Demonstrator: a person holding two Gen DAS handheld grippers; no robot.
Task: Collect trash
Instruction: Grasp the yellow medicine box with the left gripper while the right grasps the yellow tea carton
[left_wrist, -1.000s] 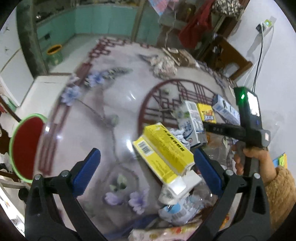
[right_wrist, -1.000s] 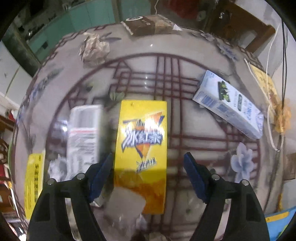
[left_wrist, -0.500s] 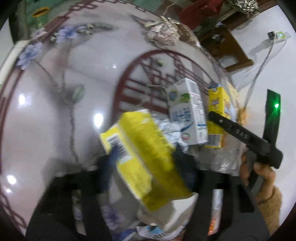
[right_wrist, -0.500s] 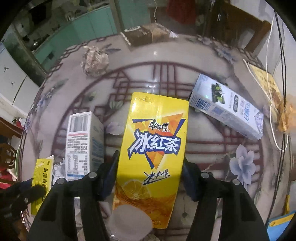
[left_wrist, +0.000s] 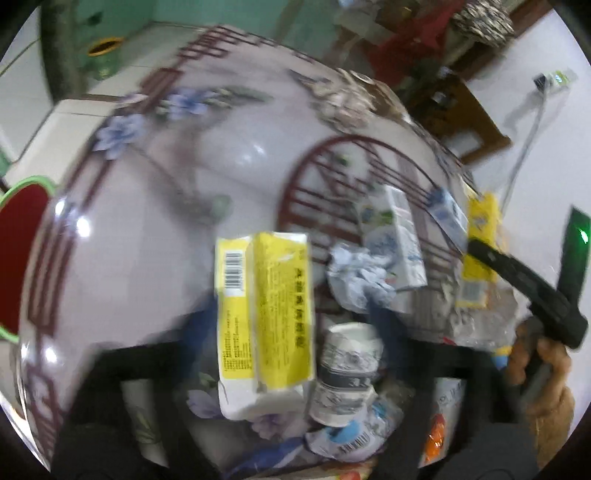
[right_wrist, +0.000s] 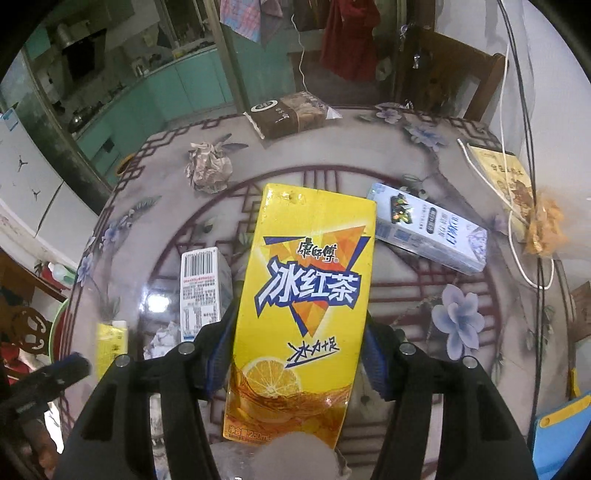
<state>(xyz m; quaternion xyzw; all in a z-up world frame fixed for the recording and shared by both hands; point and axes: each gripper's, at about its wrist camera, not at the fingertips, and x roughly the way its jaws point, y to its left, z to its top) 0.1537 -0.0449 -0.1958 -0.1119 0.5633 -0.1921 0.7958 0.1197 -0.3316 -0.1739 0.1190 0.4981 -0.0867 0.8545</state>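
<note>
In the left wrist view, a yellow box (left_wrist: 266, 306) lies on a heap of trash. My left gripper (left_wrist: 291, 332) is around it, and its blurred jaws are opening with gaps on both sides of the box. In the right wrist view, my right gripper (right_wrist: 299, 358) is shut on a yellow iced tea carton (right_wrist: 303, 295), which it holds above the round patterned table (right_wrist: 406, 295). The same carton (left_wrist: 480, 236) shows at the right of the left wrist view, above a person's hand (left_wrist: 543, 369).
A white milk carton (right_wrist: 201, 291), a blue-white box (right_wrist: 428, 232), a crumpled paper ball (right_wrist: 208, 168) and a brown package (right_wrist: 291, 114) lie on the table. The heap holds crumpled tissue (left_wrist: 358, 277) and a paper cup (left_wrist: 347, 373). A red basin (left_wrist: 18, 258) sits beyond the left edge.
The left gripper closed on the yellow box, sank toward the heap and has spread its jaws again. The right gripper shut on the tea carton and lifted it off the table.
</note>
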